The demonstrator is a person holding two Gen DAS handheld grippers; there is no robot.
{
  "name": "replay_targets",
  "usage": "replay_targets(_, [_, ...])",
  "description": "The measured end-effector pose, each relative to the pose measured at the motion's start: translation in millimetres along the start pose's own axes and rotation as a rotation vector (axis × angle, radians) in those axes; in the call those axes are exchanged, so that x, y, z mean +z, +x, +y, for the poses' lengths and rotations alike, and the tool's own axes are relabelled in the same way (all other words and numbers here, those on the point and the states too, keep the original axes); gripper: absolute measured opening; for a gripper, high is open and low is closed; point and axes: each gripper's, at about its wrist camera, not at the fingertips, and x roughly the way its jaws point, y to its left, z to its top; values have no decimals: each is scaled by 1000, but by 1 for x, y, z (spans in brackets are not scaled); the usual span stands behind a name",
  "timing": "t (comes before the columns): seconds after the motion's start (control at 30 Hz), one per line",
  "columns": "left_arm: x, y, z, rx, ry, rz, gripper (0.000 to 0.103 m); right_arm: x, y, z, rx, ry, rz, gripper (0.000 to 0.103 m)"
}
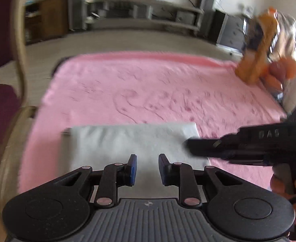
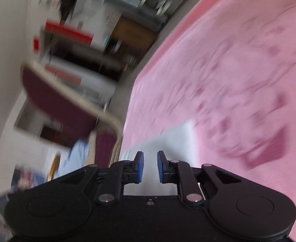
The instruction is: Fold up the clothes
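Note:
A white folded cloth [image 1: 127,141] lies flat near the front edge of a pink blanket [image 1: 148,84]. My left gripper [image 1: 147,167] hovers over the cloth's near side, jaws a little apart with nothing between the blue pads. My right gripper [image 1: 189,146] comes in from the right, held by a hand [image 1: 278,183], with its tip over the cloth's right edge. The right wrist view is tilted and blurred. There the right gripper [image 2: 150,165] stands narrowly open and empty, with the white cloth [image 2: 168,141] just ahead on the pink blanket [image 2: 228,80].
An orange plush toy [image 1: 256,60] sits at the blanket's far right corner. A chair with maroon cushions [image 1: 0,104] stands at the left, and the chair [image 2: 53,100] also shows in the right wrist view. Grey shelves [image 1: 148,14] and a wooden cabinet [image 1: 47,18] line the far wall.

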Motion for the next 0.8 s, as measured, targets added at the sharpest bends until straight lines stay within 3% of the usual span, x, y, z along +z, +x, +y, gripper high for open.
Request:
replay_targets(0.13, [7,28,26,57,-67,-4,22,-3,32,1,-4,-31,142,16])
replay_targets(0.2, [13,36,45,106,-140,-24,20,6,39,-6,17,-5,140,11])
replay_targets(0.27, [17,41,67,146,-237,-37,19,21,42,-15,34,58,90,11])
replay_targets(0.37, [20,44,89,200,-353,-54,13,30,25,-31,-23,99,-66,9])
replay_targets(0.5, [23,35,92,339,-368,-76,13,29,-3,-44,-98,134,-222,1])
replay_targets(0.6, [23,21,94,473,-382,-80,14,28,-21,-45,-180,153,-303,10])
replay_targets(0.67, [22,7,97,465,-406,-64,14,25,-36,-41,-213,174,-330,20])
replay_targets(0.8, [20,-42,82,433,-361,-83,16,19,-62,-14,-266,137,-350,21])
